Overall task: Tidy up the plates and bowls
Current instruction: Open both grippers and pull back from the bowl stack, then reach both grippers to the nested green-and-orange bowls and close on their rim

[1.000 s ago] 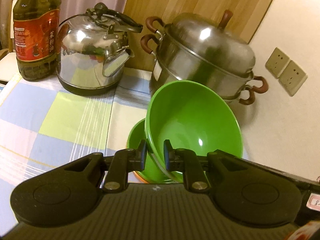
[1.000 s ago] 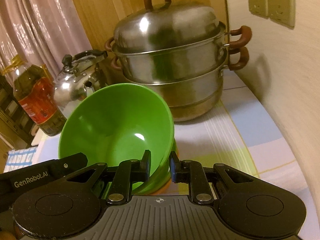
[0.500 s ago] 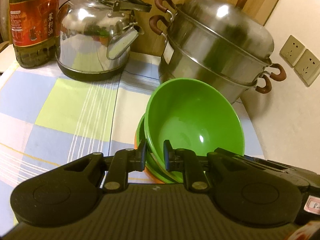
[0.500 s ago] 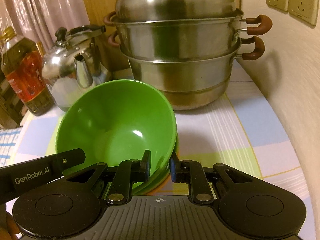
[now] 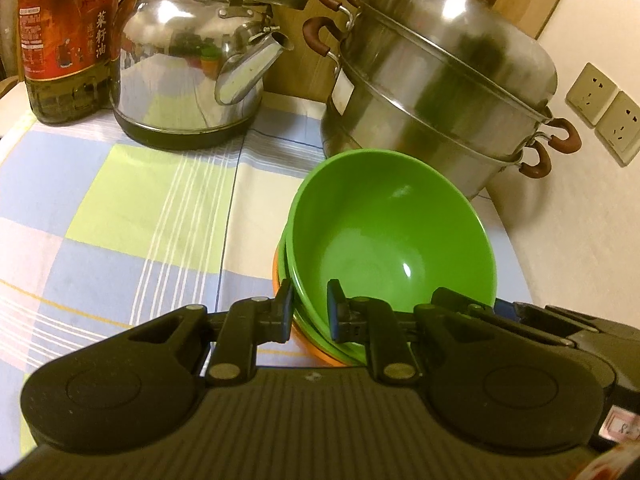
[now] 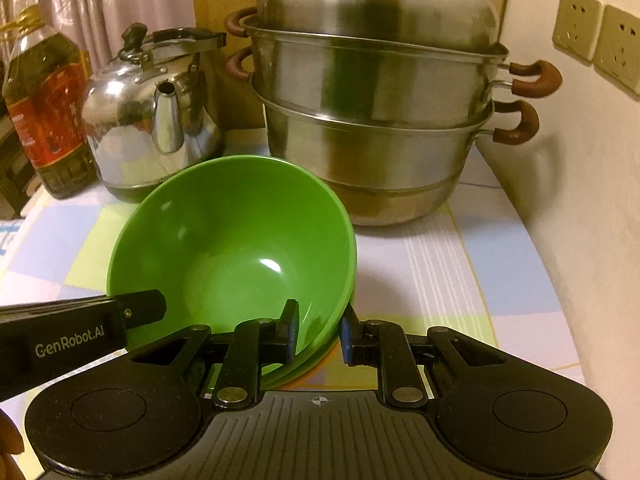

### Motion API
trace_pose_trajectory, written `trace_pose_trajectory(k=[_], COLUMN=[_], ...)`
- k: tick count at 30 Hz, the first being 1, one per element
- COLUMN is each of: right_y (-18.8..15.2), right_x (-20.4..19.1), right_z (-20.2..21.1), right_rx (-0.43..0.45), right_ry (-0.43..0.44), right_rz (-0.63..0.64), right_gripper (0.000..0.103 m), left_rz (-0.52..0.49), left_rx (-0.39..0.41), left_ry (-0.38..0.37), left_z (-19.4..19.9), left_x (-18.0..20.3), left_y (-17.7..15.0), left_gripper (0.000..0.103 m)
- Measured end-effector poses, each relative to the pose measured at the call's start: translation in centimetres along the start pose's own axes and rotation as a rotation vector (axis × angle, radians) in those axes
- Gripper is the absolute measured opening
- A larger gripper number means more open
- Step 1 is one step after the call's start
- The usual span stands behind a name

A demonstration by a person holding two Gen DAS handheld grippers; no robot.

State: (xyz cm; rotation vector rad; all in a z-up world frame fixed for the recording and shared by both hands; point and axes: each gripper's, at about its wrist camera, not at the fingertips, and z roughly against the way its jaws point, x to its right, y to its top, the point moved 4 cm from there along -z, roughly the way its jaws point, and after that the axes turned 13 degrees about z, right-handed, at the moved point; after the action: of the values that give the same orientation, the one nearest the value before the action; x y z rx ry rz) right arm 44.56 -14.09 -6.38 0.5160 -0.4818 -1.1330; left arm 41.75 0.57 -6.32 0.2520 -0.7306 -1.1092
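Green bowl (image 5: 390, 236) is held tilted over the stack (image 5: 308, 336), lower centre of frame, rim clamped by left gripper (image 5: 308, 314) and right gripper (image 6: 320, 334); it sits straight ahead of both.

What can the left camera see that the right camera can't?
Only the left camera shows the orange rim under the green bowls, and the writing on the oil bottle's label. Only the right camera shows the curtain and the other tool's arm with its printed name. Both show the top green bowl, held by its rim, the kettle, the steamer pot, the wall sockets and the checked cloth.
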Motion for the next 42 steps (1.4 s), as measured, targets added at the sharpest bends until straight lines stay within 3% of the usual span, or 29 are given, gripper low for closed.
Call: trace_pose_trajectory(k=[3,5,7,21,34,42], right_y=[0.1,0.0,0.1,-1.8,-7.7,-11.0], right_x=[-0.3,-0.1,0.3,2.1,0.6,-0.6], right_z=[-0.2,-0.1,0.5,5.6,11.0,14.3], right_rx=[0.002,0.022,0.057,0.076,0.032,0.027], right_ry=[-0.002,0.004,0.015,0.044,0.096,0.119], right_rz=[0.025,0.017,-0.009,-0.15,-0.208,-0.217], right_gripper=[0.03,0.041,0.044,0.044,0.044,0.044], left_rz=[0.015,0.017,0.02,0.022,-0.045,-0.149], left_rx=[0.006,0.026,0.037,0.062,0.056,0.094], left_ry=[-0.007,0.002,-0.004,-0.025,-0.015,0.049], left_z=[0.0,0.4,0.8,5.5,11.3,14.2], left_x=[-0.1,-0.2,-0.3,-0.5,-0.9,-1.5], left_y=[0.1,0.4,0.7,-0.9,-6.2,-10.4], left_gripper=[0.018,0.018,0.018,0.019,0.025,0.028])
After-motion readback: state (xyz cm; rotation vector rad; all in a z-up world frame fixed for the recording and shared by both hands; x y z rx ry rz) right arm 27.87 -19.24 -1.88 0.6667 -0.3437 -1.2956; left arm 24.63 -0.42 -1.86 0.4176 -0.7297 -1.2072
